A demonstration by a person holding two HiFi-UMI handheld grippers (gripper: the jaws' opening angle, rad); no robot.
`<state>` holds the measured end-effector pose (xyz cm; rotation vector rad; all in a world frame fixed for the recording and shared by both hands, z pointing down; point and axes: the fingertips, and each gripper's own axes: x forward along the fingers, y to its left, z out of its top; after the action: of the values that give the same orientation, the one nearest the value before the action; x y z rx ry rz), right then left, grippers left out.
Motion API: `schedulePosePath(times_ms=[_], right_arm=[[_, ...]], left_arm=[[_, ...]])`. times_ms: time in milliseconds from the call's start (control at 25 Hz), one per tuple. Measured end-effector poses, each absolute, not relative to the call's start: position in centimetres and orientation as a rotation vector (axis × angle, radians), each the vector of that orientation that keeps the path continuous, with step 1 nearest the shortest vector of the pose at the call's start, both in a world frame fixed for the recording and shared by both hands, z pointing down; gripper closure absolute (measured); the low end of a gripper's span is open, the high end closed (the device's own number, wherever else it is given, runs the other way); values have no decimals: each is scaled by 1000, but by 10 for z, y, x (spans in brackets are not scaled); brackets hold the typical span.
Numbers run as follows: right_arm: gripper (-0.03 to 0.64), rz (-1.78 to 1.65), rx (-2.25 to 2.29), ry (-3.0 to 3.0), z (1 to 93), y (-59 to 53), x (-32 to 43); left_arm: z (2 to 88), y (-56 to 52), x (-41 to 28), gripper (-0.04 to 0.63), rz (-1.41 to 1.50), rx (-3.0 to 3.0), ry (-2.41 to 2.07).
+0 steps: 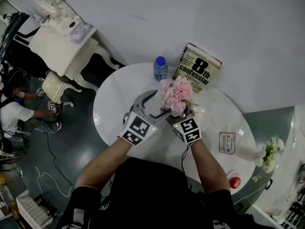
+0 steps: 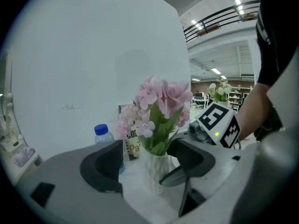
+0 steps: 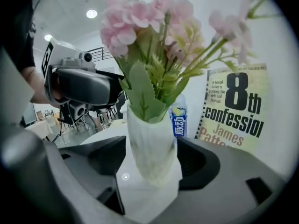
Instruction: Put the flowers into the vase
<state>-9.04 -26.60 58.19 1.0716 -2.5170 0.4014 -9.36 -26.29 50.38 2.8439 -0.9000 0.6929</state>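
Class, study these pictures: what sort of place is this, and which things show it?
Probably a large open hall staged like a room: a round white table, an ornate white dressing table, and an upper-floor railing under ceiling lights.

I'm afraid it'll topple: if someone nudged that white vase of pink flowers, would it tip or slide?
Likely tippy: the vase is tall and narrow, and the flowers spread wide above its rim, so it looks top-heavy. On the glossy white table it might also slide rather than grip. Its textured wall looks rigid, perhaps breakable.
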Motion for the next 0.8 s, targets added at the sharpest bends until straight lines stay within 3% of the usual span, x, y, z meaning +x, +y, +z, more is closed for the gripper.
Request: schedulePosePath(times_ms=[680,800], right_arm=[[276,421,1156,-2496,575,-253,-73],[278,423,1177,-2477,570,-243,-61]], left_arm=[[493,-250,-101,250,656,2847,-904],[484,-245,-108,334,606,2857,-905]])
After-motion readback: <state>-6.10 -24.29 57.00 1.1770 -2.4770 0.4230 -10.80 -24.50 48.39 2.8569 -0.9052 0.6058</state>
